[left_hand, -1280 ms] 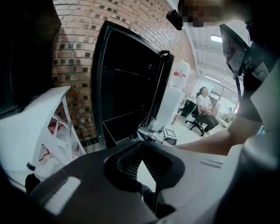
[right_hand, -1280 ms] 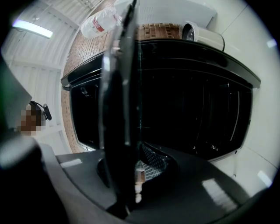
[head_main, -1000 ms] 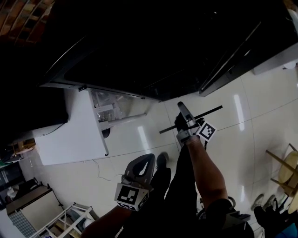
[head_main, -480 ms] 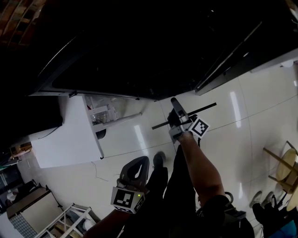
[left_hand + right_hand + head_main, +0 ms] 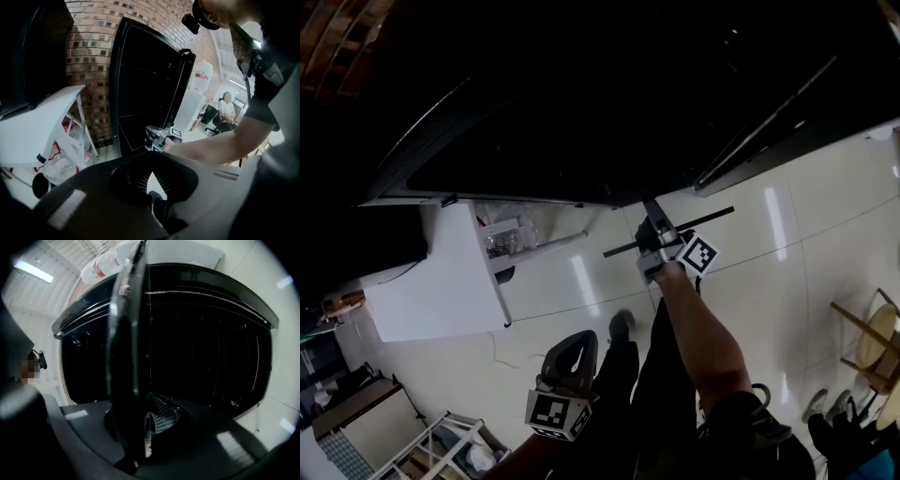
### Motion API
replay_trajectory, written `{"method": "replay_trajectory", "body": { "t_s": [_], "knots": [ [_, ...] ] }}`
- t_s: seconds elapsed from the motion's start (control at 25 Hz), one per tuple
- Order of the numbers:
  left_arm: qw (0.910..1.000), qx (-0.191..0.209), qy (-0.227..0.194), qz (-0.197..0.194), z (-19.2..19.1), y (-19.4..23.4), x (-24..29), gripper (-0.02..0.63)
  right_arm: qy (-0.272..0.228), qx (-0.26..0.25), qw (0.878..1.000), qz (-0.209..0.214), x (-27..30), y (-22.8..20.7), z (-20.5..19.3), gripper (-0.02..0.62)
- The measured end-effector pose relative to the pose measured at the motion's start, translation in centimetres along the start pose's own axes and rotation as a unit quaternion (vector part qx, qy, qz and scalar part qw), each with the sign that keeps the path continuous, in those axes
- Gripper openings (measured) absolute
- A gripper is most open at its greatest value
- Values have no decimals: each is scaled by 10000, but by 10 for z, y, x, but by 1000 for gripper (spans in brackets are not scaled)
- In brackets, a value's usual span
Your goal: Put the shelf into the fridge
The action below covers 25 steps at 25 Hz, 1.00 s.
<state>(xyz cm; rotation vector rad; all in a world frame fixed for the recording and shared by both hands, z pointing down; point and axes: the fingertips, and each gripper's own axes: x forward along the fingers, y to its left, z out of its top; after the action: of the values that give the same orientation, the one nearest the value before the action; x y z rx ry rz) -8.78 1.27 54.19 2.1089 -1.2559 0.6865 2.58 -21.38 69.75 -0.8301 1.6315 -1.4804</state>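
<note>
While my right tongs (image 5: 654,225) clench the shelf (image 5: 712,216) edge-on before the open fridge (image 5: 581,103), and my left tongs (image 5: 577,345) hang closed and empty, a one-handed, tilted entry could jam it against the walls.

Your shelf (image 5: 714,216) (image 5: 123,357): thin dark panel, seen edge-on, roughly level over pale floor, pinched in right gripper (image 5: 657,230), just outside fridge (image 5: 581,94) (image 5: 201,333). Your fridge: black, door swung open, interior dark; shelf not yet inside.
</note>
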Motion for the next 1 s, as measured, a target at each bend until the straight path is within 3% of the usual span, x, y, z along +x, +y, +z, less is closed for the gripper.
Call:
{"method": "replay_trajectory", "body": {
  "t_s": [0.44,1.0],
  "knots": [
    [9999,-119,-75,-17,-7,-8,-2,-6,-84,-36,9999,-121,22,-4,7,17],
    [9974,-344,-387,505,19,23,-4,-6,-127,-53,9996,-252,45,-7,13,17]
  ]
}}
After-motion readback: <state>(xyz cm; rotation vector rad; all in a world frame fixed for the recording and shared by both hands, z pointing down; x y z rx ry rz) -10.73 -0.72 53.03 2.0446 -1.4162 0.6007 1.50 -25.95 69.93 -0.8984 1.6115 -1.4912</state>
